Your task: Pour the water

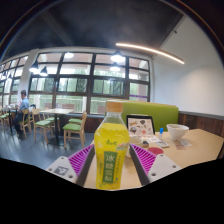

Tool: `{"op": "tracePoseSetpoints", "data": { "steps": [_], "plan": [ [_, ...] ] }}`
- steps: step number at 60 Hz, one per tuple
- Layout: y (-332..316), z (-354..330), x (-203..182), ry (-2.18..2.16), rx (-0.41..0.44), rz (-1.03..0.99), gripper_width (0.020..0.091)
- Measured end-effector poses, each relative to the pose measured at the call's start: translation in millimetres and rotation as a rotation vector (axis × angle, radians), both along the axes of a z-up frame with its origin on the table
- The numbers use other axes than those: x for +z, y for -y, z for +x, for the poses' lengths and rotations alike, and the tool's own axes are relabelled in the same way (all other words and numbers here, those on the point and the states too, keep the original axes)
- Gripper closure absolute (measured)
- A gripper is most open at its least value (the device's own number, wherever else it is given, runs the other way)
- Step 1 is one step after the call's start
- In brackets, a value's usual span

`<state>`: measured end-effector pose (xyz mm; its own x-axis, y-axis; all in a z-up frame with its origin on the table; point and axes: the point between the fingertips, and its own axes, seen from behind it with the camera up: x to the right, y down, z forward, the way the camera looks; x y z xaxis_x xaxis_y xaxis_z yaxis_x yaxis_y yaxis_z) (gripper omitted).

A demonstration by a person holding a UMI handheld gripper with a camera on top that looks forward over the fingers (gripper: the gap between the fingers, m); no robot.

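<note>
A clear bottle (112, 150) of yellow drink, with a yellow-green label and a yellow cap, stands upright on the pale wooden table (198, 150). It sits between the fingertips of my gripper (112, 160). The purple pads (74, 160) flank it on both sides, and a thin strip of table shows between each pad and the bottle. The gripper is open around the bottle. The bottle's base is hidden at the bottom of the view.
A white cup (178, 131) stands on the table beyond the right finger, and a small boxed item (140, 126) stands behind the bottle. A green sofa (152, 112) backs the table. Chairs (74, 126) and a seated person (22, 100) are by the windows at the left.
</note>
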<state>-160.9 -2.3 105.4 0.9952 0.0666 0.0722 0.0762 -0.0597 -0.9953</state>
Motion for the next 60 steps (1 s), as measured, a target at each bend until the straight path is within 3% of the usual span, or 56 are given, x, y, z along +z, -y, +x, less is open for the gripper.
{"op": "tracePoseSetpoints", "data": {
  "steps": [4,5,10,12,13,24,33,41,51,60],
  "plan": [
    [-17,-1,-7,0.009,-0.032,-0.011,0.0665],
    [-19,-1,-5,-0.002,-0.040,0.000,0.0660],
    [-22,-7,-4,0.043,-0.045,0.033,0.0792],
    [-24,-8,-3,0.056,-0.043,0.041,0.0783],
    [-25,-8,-3,0.063,-0.042,0.044,0.0824],
    [-48,-21,-8,0.073,0.018,0.033,0.0824],
    [-86,-59,-5,-0.178,0.117,-0.040,0.0825],
    [-106,-93,31,-0.713,0.188,-0.105,0.0825],
    [-147,-68,45,-1.489,0.245,-0.155,0.0825],
    [-165,-51,35,-1.903,0.174,-0.209,0.0823]
  ]
}}
